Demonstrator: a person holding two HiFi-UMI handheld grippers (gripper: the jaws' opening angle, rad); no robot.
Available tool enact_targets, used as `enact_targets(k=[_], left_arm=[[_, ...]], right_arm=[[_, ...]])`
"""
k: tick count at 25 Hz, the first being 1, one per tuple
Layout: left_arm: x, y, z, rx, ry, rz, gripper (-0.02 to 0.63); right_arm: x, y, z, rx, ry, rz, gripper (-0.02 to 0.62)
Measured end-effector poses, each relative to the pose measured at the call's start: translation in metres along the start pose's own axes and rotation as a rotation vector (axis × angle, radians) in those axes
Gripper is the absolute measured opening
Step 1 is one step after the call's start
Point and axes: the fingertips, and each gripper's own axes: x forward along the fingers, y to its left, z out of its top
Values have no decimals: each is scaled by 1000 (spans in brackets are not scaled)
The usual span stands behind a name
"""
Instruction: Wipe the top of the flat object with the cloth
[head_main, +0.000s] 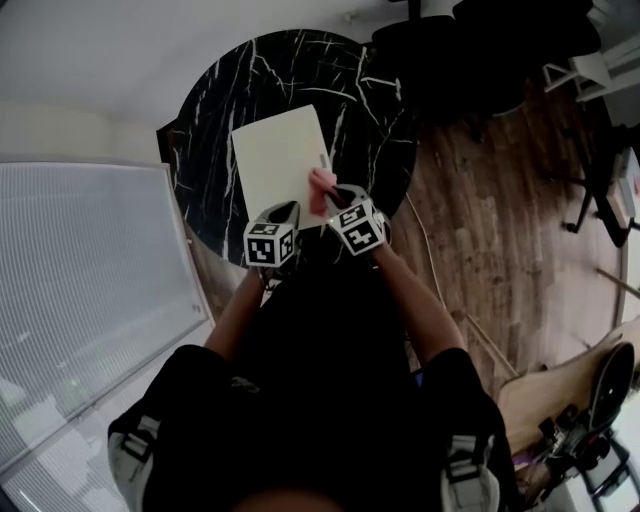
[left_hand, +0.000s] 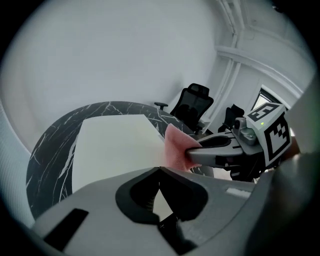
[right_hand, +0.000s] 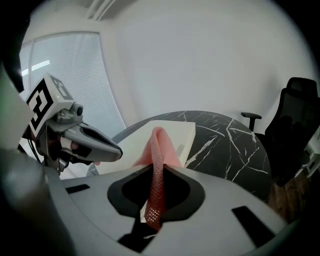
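Cloth clamped in right fingers over near edge of board, left fingers closed on nothing; wipe looks barely begun, so next: press flat, sweep across top.

The flat object lies on the table, cloth at its right edge.

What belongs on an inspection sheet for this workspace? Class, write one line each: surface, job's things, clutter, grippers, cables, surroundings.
Surface: round black marble table, pale veins.
Job's things: cream board flat on table; pink cloth at its near right edge.
Clutter: nothing seen.
Grippers: right gripper jaws shut on cloth; left gripper jaws together, empty, by board's near edge.
Cables: thin cord on floor right of table, probably.
Surroundings: wood floor, black chair, blinds at left.
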Motion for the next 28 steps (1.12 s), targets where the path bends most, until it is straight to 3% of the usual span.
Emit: enact_targets(k=[7,10,15,21,28], left_arm=[[-11,6,-9,-91,-25,89,0],[-23,14,-12,-113,-55,130,0],[-47,25,-20,-139,-102,165,0],[-69,39,-21,-150,-151,172,0],[-116,51,-24,-146,-251,150,0]], right_arm=[[4,20,14,129,-41,120,28],[6,24,25,132,-75,135,26],[12,35,39,128,-146,122,26],[9,61,42,95,-127,110,26],[-14,86,49,86,-185,19,26]])
